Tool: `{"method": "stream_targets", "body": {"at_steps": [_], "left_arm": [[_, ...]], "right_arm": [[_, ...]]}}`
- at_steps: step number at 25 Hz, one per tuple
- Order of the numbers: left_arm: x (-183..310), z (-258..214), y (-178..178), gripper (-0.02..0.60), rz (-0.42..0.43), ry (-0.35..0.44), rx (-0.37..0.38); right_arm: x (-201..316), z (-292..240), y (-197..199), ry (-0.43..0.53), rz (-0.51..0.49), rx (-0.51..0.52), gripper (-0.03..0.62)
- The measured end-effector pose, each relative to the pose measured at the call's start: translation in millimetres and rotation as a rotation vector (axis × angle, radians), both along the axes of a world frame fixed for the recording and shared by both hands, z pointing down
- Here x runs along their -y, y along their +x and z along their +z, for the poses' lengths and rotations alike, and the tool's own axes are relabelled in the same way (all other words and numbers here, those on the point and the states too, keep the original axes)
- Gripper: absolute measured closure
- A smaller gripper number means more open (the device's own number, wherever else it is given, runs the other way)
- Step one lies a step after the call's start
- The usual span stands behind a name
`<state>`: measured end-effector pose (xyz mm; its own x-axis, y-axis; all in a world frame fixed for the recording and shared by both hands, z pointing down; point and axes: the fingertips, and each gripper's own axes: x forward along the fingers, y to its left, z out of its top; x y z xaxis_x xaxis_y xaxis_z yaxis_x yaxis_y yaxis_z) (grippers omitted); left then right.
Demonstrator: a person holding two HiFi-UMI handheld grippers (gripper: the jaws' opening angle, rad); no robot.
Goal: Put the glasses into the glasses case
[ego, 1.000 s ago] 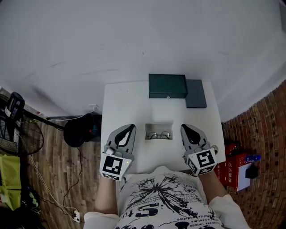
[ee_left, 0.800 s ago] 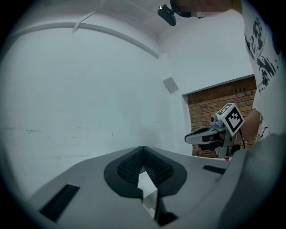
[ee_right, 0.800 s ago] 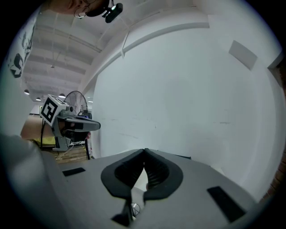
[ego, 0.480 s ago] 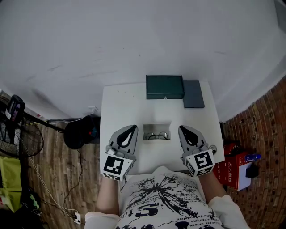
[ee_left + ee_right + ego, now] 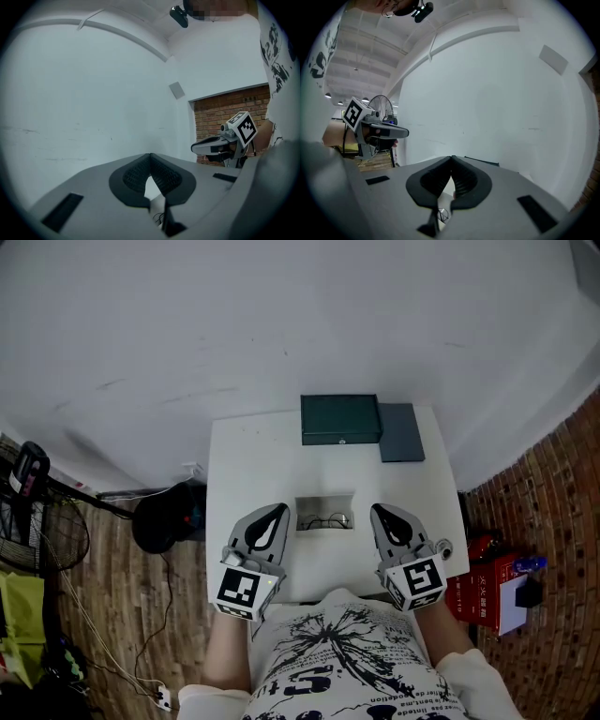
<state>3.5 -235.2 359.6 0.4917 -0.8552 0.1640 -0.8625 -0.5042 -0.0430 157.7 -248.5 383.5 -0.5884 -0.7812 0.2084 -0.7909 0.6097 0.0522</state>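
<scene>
So the glasses [image 5: 326,519] are sitting folded in a small open tray [image 5: 323,502] in the middle of the white table [image 5: 244,465], not in the case yet. The dark green case [image 5: 340,418] is at the far edge of the table, lid down, well apart from the tray, with a flat grey pad [image 5: 402,432] touching its right side. The left gripper [image 5: 274,512] hangs just left of the tray and the right gripper [image 5: 381,512] just right of it, so the tray is pretty much between the two, neither one touching it. Each gripper's own view shows the ribbed fingers [image 5: 161,173] pressed together at the tips with nothing caught in them; same deal on the right. You can just see a bit of thin wire frame peeking below the closed tips in both gripper views. Both grippers are tilted up towards the plain white wall [image 5: 281,315] behind the table.
</scene>
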Motion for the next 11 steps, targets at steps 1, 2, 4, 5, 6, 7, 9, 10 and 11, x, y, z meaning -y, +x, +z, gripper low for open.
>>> {"method": "stream_targets", "body": {"at_steps": [1,2,4,5,6,7,9,10,11], "left_arm": [[0.1,0.7,0.4,0.568,-0.001,0.000,0.005],[0.3,1.0,1.2,0.568,-0.002,0.001,0.006],[0.9,-0.7,3.9,0.568,0.003,0.017,-0.010],[1.0,-1.7,4.9,0.568,0.006,0.022,-0.017],[0.6,-1.4,5.2,0.568,0.009,0.018,-0.013],[0.0,-0.3,5.3,0.568,0.013,0.009,-0.003],[-1.8,2.7,6.2,0.568,0.026,-0.002,0.017],[-2.7,3.9,7.0,0.568,0.034,-0.005,0.027],[-3.6,5.0,7.9,0.568,0.042,-0.007,0.038]], "right_arm": [[-0.3,0.8,0.5,-0.003,0.003,-0.001,0.581],[-0.6,2.0,1.0,-0.006,0.006,-0.003,0.581],[-1.0,4.5,2.2,-0.014,0.010,-0.008,0.581],[-1.2,5.1,2.6,-0.016,0.012,-0.010,0.582],[-1.5,5.4,2.7,-0.018,0.013,-0.009,0.581],[-1.8,5.5,2.7,-0.018,0.014,-0.008,0.581],[-2.9,5.9,2.2,-0.019,0.013,-0.008,0.581],[-3.6,6.2,1.8,-0.019,0.012,-0.008,0.580],[-4.3,6.5,1.4,-0.019,0.011,-0.008,0.580]]}}
